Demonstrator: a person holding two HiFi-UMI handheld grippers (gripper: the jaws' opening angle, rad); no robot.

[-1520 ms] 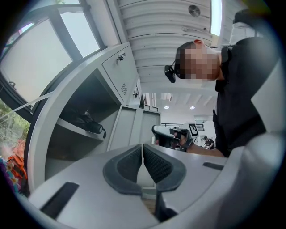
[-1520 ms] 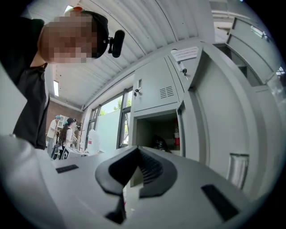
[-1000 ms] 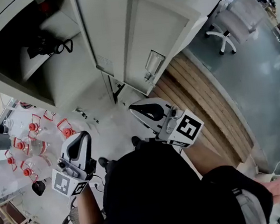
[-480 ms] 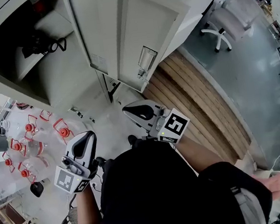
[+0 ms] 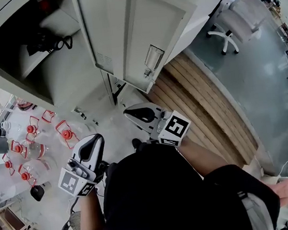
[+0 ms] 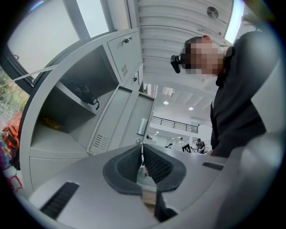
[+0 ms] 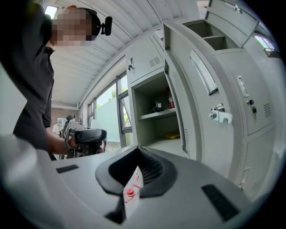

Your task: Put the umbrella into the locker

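Observation:
A black folded umbrella (image 5: 46, 43) with a looped strap lies on the shelf inside the open locker (image 5: 70, 69). The left gripper view shows that umbrella (image 6: 87, 95) on the shelf up to the left, and in the right gripper view the umbrella (image 7: 157, 106) is a small dark shape beside a red item. My left gripper (image 5: 88, 145) hangs low in front of the person, jaws together and empty (image 6: 142, 154). My right gripper (image 5: 130, 112) is held level beside it, jaws shut on nothing (image 7: 136, 169). Both are well away from the locker.
The locker's door (image 5: 95, 34) stands open between the compartment and a closed door with a handle (image 5: 153, 58). Several red-capped water bottles (image 5: 33, 146) stand on the floor at left. A wooden strip (image 5: 205, 104) and an office chair (image 5: 224, 29) lie to the right.
Both grippers have sunk a little and drawn closer to the person's body. The umbrella has stayed on the shelf.

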